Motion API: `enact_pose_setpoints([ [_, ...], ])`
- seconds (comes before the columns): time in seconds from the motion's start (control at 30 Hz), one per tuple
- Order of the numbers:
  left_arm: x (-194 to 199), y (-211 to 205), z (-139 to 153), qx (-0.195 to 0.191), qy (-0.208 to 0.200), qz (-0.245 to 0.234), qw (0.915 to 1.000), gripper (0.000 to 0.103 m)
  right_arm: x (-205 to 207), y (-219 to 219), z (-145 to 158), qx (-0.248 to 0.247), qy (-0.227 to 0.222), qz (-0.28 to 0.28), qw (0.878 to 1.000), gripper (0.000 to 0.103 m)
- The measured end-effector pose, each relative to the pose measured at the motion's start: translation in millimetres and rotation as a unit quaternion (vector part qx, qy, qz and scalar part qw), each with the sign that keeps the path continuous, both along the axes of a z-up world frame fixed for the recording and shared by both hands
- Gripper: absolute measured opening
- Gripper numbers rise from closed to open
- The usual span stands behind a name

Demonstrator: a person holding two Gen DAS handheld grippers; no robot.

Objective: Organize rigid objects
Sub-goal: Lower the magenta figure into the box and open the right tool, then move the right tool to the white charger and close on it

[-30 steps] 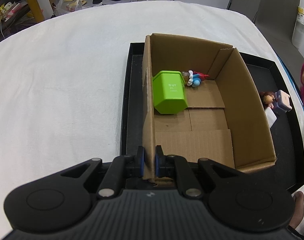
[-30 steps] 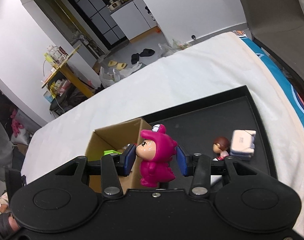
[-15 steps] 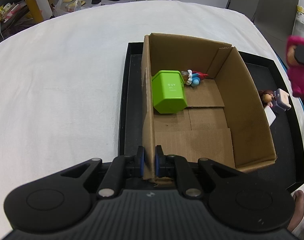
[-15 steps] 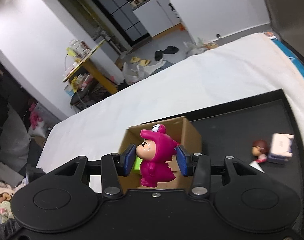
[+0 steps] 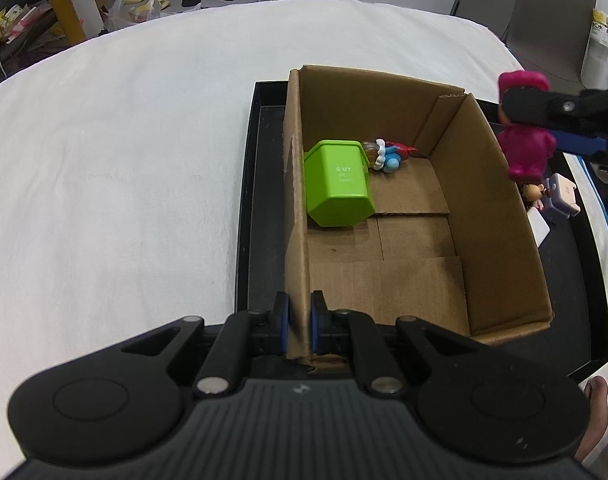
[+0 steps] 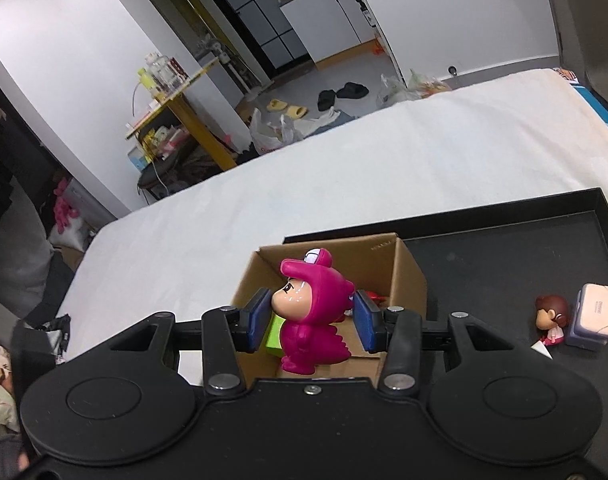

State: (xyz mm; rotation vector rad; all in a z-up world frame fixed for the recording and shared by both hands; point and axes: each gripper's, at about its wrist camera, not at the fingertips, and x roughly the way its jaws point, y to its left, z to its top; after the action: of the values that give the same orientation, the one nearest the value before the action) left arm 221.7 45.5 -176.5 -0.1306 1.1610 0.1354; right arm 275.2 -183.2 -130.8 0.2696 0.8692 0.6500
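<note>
Left wrist view looks down into the cardboard box (image 5: 387, 216): a green plastic container (image 5: 337, 182) lies on its side against the box's left wall, a small blue-and-red toy (image 5: 387, 154) touching its far end. Left gripper (image 5: 299, 326) pinches the box's near-left wall, pads pressed together on the cardboard. The right wrist view shows little of the box interior, but shows the right gripper (image 6: 311, 314) clamped on the pink dinosaur-suit figurine (image 6: 309, 312), pads on its face and back, held upright above the box's right wall. It also shows, right of the box on the black tray (image 6: 503, 256), a brown-haired doll (image 6: 551, 318) just beside a pale boxy toy (image 6: 595, 316). The tray sits on a white cloth surface (image 5: 124, 152). Beyond the box: yellow table (image 6: 184, 116), slippers (image 6: 288, 108) and plastic bags on the floor, dark cabinets at the back.
</note>
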Motion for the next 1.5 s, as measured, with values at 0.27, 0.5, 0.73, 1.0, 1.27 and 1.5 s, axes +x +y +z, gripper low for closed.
enact_pose_setpoints([
  [0.27, -0.2, 1.2, -0.9, -0.002, 0.001, -0.001, 1.0, 0.009, -1.0, 12.6, -8.5, -0.009, 0.002, 0.002, 1.0, 0.05],
  [0.5, -0.5, 0.9, -0.7, 0.0, 0.001, 0.0, 1.0, 0.009, -3.2, 5.9, -5.9, -0.002, 0.013, 0.0, 1.0, 0.052],
  [0.73, -0.9, 0.5, -1.2, 0.0, 0.0, 0.0, 1.0, 0.009, -8.6, 1.7, -3.6, -0.004, 0.02, 0.005, 1.0, 0.052],
  [1.0, -0.5, -1.0, -1.0, 0.002, 0.001, 0.004, 1.0, 0.009, -11.5, -2.6, -1.6, -0.016, 0.026, 0.001, 1.0, 0.061],
  [1.27, -0.3, -0.8, -1.9, 0.004, 0.002, 0.007, 1.0, 0.009, -18.5, -14.2, 4.9, -0.021, 0.013, -0.004, 1.0, 0.079],
  [1.5, -1.0, -1.1, -2.7, 0.002, -0.001, 0.015, 0.9999, 0.009, -17.9, -27.9, 6.8, -0.015, 0.024, -0.019, 0.999, 0.082],
])
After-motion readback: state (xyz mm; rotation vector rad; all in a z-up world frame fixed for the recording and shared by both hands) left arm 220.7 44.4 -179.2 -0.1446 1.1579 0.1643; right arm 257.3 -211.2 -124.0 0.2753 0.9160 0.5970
